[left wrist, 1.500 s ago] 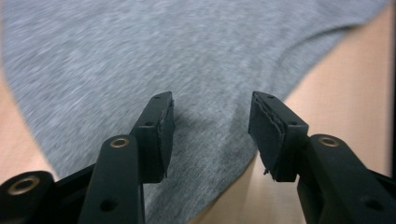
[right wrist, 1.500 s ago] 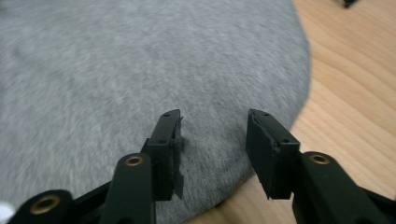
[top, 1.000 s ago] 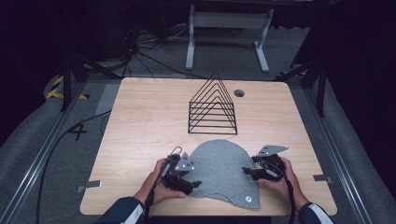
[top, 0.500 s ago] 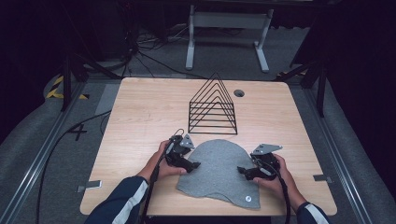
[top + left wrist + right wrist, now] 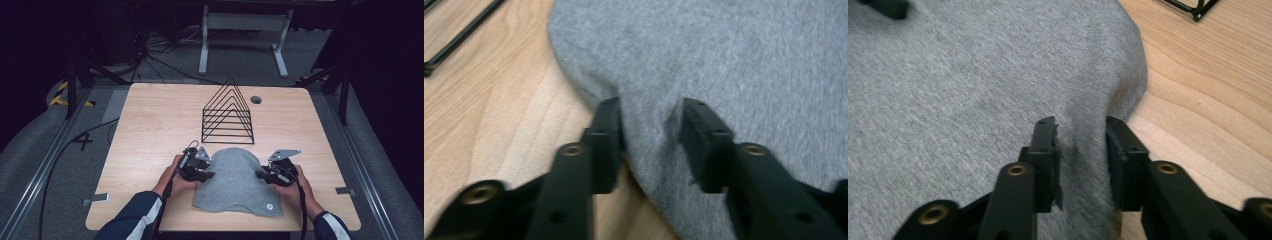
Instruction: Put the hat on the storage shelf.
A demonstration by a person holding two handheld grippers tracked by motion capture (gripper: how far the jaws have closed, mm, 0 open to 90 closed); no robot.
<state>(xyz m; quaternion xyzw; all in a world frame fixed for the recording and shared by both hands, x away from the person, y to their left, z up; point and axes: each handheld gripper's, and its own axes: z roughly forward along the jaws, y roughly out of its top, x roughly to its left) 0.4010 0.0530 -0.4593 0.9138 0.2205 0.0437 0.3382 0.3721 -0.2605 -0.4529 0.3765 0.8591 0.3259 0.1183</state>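
From the high view, a soft grey knitted beanie with a small round white badge point(image 5: 235, 181) lies flat on the near half of the pale wooden table point(image 5: 150, 125), its rounded crown pointing away from the person and its badge near the near right corner of the fabric. The left gripper point(image 5: 204, 176), held in the person's left hand point(image 5: 176, 181), sits at the beanie's left edge, and the right gripper point(image 5: 262, 175), held in the right hand point(image 5: 292, 186), sits at the right edge, the two facing each other across the cloth. Behind the beanie, just beyond its crown, stands a black wire rack of nested triangular frames point(image 5: 227, 114), and a small round dark hole in the tabletop point(image 5: 256, 99) lies near the far edge. In the left gripper view, the two black jaws have just been closing and now straddle the beanie's point(image 5: 734, 65) rim, a puckered fold of grey fabric gathered between them and the pads pressing its sides, with bare wood to the left. In the right gripper view, the jaws have likewise just been closing and pinch a ridge of the beanie's point(image 5: 973, 75) edge, the cloth creasing between the pads, bare table to the right and a corner of the wire rack point(image 5: 1193, 7) at the top.
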